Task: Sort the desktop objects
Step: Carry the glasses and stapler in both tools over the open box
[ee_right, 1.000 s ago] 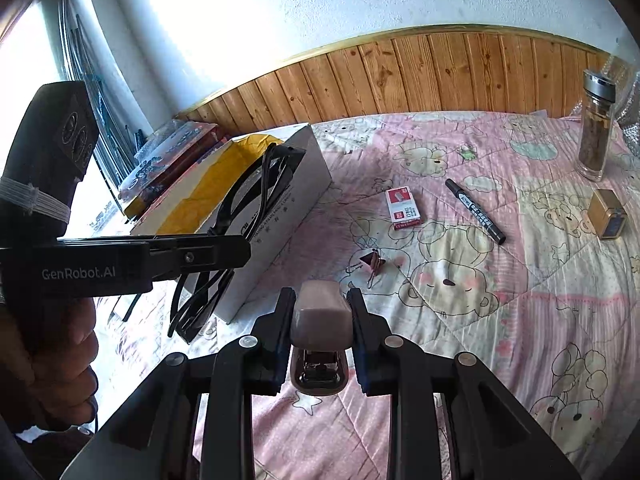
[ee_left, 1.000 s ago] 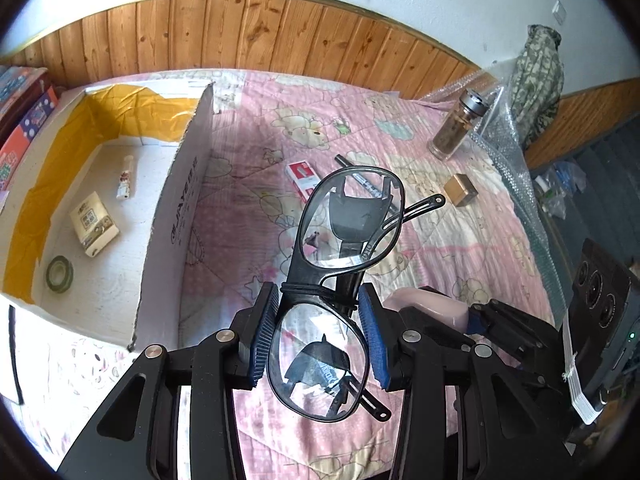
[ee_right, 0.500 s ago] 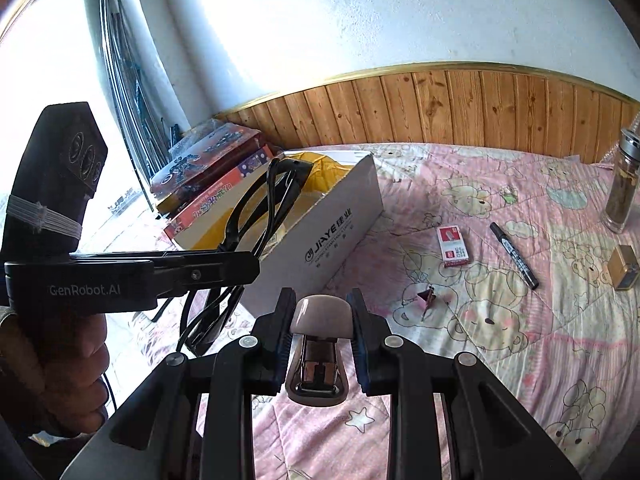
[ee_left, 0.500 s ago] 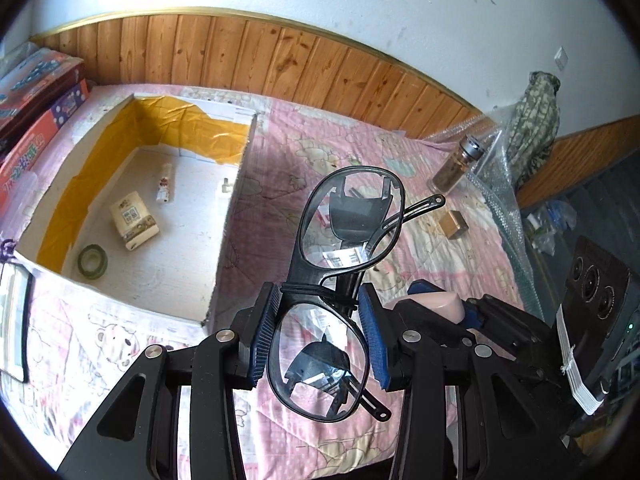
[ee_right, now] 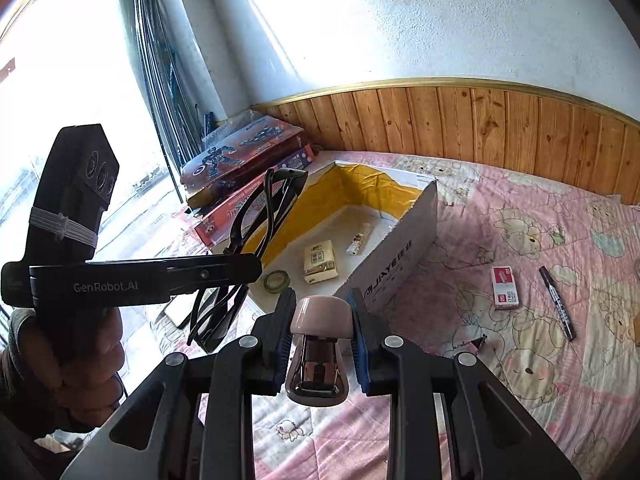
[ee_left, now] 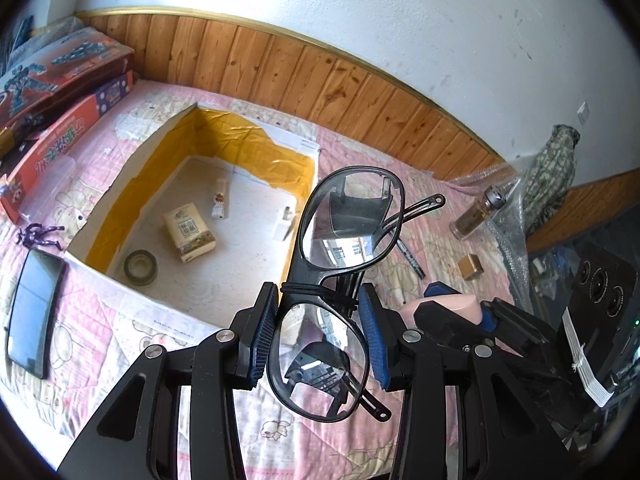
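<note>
The box is the biggest thing here. It is white cardboard with yellow tape inside, and it sits open on the pink blanket. A small packet, a roll of tape and a little tube lie in it. Cardboard is light and bends, so things should go in softly.

The glasses come next. The left gripper squeezes them at the lower lens rim, up in the air just in front of the box. They are thin, light and probably easy to snap or scratch, so a gentle hold on the frame is best. The top lens sticks up free and could wobble.

The stapler is smaller. The right gripper pinches its sides, holding it above the blanket near the box. It looks hard, a bit heavy and smooth, so it may slip.

The marker and small red box wait on the blanket.
</note>
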